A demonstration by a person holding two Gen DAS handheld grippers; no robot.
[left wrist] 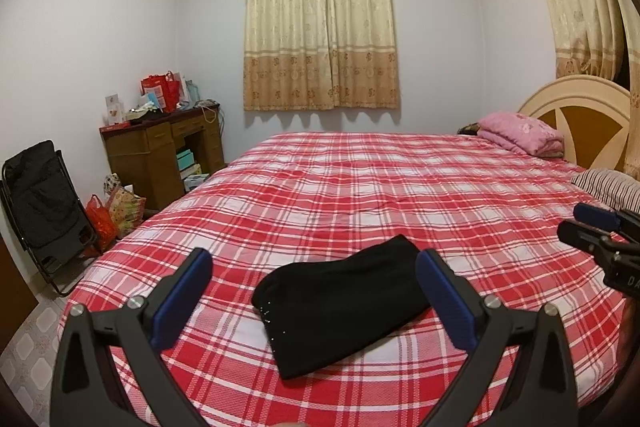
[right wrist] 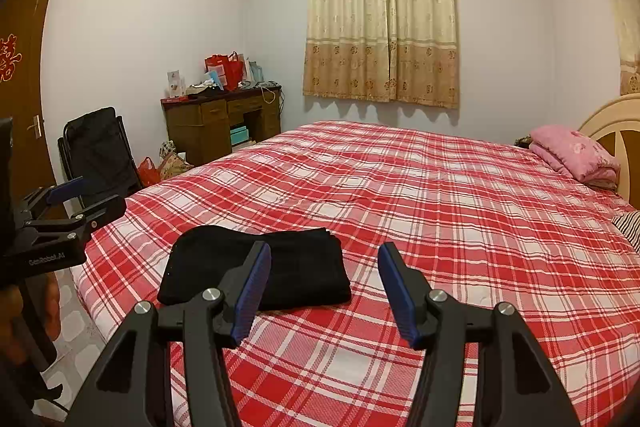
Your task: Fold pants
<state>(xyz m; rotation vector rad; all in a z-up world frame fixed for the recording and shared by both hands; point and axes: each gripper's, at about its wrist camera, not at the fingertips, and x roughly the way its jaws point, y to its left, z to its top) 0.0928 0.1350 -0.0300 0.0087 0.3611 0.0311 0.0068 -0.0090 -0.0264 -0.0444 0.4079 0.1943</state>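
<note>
Folded pants (left wrist: pixel 340 307) on bed (left wrist: pixel 400 187), both claws open

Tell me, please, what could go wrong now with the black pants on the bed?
1. The folded black pants lie near the edge of the bed; a nudge from a claw might push them toward the floor.
2. Both the left claw and the right claw are open and hold nothing, close to the pants. A careless sweep may undo the fold.
3. The pants look slightly uneven, so the fold may loosen when lifted.
</note>
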